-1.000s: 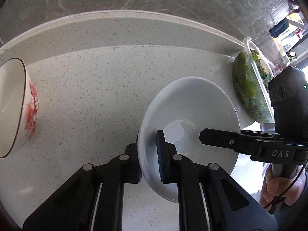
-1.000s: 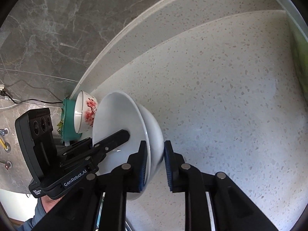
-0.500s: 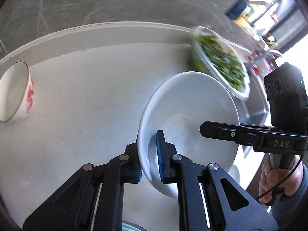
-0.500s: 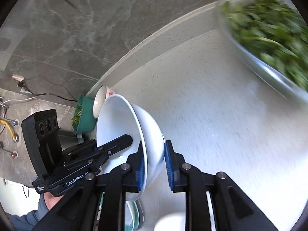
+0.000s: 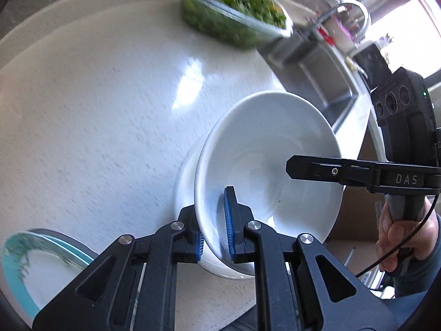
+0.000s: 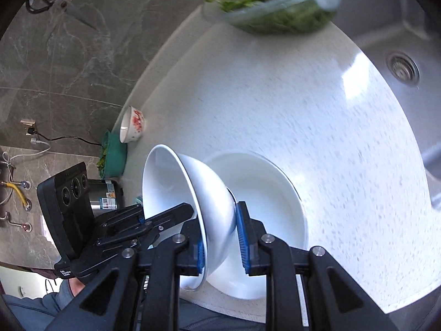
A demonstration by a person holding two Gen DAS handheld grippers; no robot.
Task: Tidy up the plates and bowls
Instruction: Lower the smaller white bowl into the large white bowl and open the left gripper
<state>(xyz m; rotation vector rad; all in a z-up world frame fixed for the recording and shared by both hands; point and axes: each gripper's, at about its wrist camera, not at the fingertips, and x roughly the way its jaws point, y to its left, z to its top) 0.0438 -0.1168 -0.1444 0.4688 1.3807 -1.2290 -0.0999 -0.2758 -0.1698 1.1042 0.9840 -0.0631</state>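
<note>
Left wrist: white bowl [image 5: 270,149] rim clamped between left tongs [image 5: 215,231].

My left wrist view looks steeply down, close over the tabletop [image 5: 104,127]; my right wrist view faces it from opposite. Both share the white bowl [image 5: 275,160] [image 6: 171,182] centre-frame.

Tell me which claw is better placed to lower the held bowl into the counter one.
Right, marginally. Left claw and right claw both clamp the held bowl by its rim, but the counter bowl lies open straight ahead of the right one; the left view shows only its edge.
</note>
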